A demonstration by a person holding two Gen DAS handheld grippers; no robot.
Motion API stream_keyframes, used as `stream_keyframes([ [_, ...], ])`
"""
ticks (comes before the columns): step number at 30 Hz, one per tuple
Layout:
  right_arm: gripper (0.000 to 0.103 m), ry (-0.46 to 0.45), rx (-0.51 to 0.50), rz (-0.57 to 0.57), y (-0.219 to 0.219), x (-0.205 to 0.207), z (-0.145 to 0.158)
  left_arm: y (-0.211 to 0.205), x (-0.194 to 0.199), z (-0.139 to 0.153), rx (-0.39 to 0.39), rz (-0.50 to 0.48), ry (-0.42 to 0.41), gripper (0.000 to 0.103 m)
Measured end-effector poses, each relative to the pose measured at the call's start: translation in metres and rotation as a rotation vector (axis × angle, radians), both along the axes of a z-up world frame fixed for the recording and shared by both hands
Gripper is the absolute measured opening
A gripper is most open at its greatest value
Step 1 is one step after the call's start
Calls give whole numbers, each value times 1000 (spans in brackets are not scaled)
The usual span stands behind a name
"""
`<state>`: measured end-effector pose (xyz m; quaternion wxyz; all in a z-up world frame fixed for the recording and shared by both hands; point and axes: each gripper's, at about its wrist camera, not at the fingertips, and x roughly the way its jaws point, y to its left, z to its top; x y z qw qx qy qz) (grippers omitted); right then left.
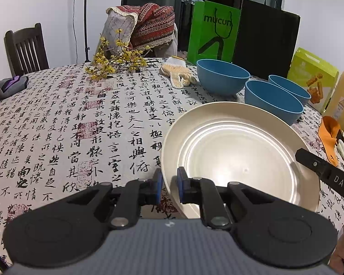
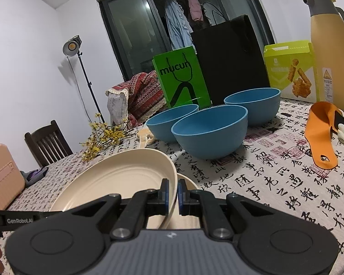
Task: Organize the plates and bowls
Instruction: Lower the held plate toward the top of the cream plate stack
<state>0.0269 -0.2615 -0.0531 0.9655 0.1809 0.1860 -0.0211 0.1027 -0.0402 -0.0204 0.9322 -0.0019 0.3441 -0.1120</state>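
Calligraphy-printed cloth covers the worktop (image 1: 80,119) of a lived-in dining room, where a dark sliding door, shopping bags and a wooden chair fill the background. Both grippers hold one cream plate (image 1: 238,151) by opposite edges. The left gripper (image 1: 169,186) has its jaws clamped on the plate's near-left rim, at about seven o'clock on the dish in the left wrist view. The right gripper (image 2: 172,197) has its jaws pinched on the rim at the far side, and its black arm shows at four o'clock in that view. In the right wrist view the held plate tilts, its right edge raised. A second cream plate (image 2: 190,184) shows just beneath and to the right of it, apparently lying on the cloth. Three blue bowls (image 2: 209,130) cluster at twelve to one o'clock beyond the plates, close together but not nested. Judging by the task, the held plate looks set to settle onto its partner, which lies directly under the right jaws, so the right hand is the nearer one to guide the landing.
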Motion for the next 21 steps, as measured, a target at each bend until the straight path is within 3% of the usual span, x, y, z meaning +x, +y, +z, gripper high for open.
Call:
stream_keyframes([
  [21, 8, 28, -136, -32, 7, 3, -6, -20, 0, -14, 88, -26, -13, 15],
])
